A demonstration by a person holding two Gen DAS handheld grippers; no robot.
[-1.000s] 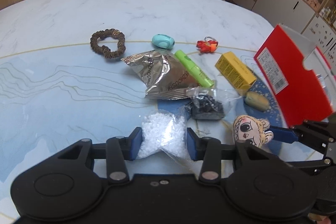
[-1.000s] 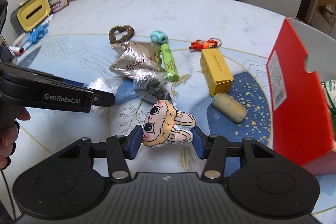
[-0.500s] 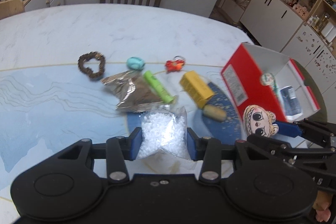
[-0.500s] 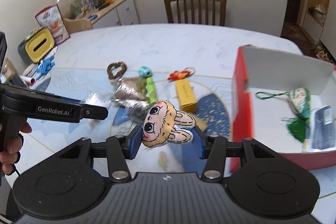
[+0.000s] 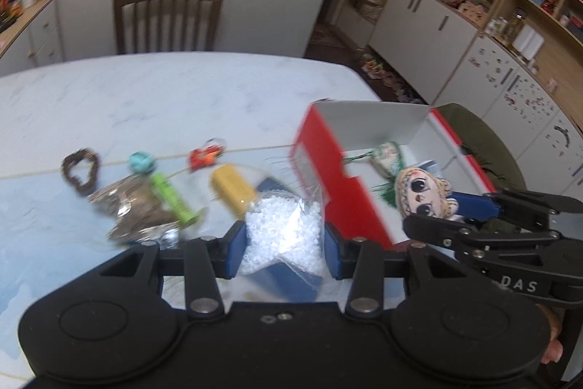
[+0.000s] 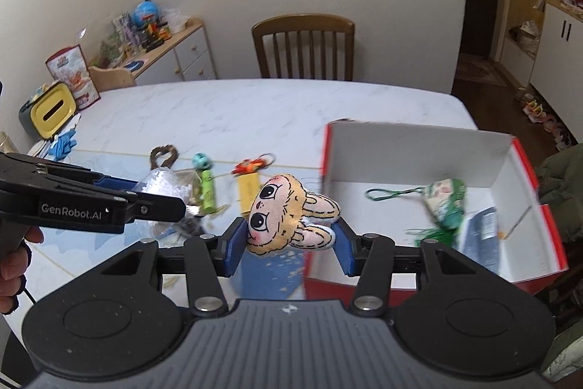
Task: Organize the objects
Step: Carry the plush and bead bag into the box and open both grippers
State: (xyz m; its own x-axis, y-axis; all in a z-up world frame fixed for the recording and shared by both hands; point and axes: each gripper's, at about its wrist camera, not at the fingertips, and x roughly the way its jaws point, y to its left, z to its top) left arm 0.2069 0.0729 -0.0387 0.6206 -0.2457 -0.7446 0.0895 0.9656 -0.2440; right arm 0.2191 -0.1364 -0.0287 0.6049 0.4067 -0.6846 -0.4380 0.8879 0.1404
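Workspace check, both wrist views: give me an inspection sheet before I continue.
Surface: marble-look table with blue printed mat.
Job's things: red box, open, holds a green tasselled sachet and a blue packet; bunny plush and bead bag held in the air.
Clutter: brown scrunchie, teal charm, orange keychain, yellow box, green tube, foil pouch on the table.
Grippers: left gripper shut on bead bag; right gripper shut on bunny plush.
Cables: nothing seen.
Surroundings: chair, sideboard, cabinets.
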